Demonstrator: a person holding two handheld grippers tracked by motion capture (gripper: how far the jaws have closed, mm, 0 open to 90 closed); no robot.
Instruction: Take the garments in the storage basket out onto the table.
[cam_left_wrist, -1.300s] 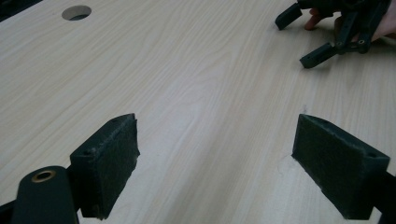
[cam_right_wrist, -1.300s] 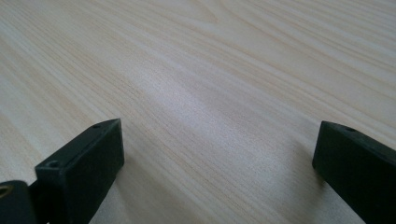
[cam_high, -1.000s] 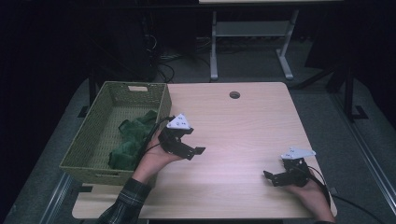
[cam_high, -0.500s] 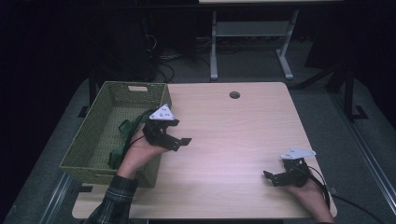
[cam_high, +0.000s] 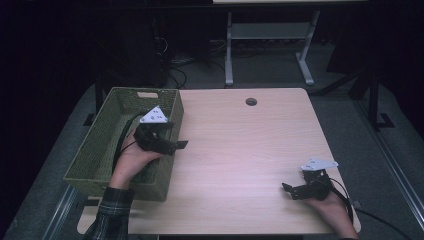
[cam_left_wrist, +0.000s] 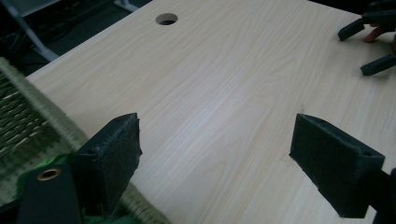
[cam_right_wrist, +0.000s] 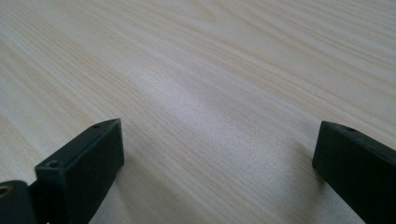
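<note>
The left gripper (cam_high: 172, 142) is held wide open and empty over the right rim of the green woven rectangular basket (cam_high: 95, 150), which lies at its nine o'clock. The right gripper (cam_high: 295, 190), likewise open and empty, is rested on the pale wooden worktop (cam_high: 240, 145) at five o'clock.

The green woven basket (cam_high: 100, 150) sits at the left edge of the table, standing upright with its open top facing up. It is long and box-shaped, with a slot handle in its far wall. A bit of green cloth (cam_left_wrist: 56, 161) peeks over the near rim in the left gripper view. Most of the inside is hidden.
</note>
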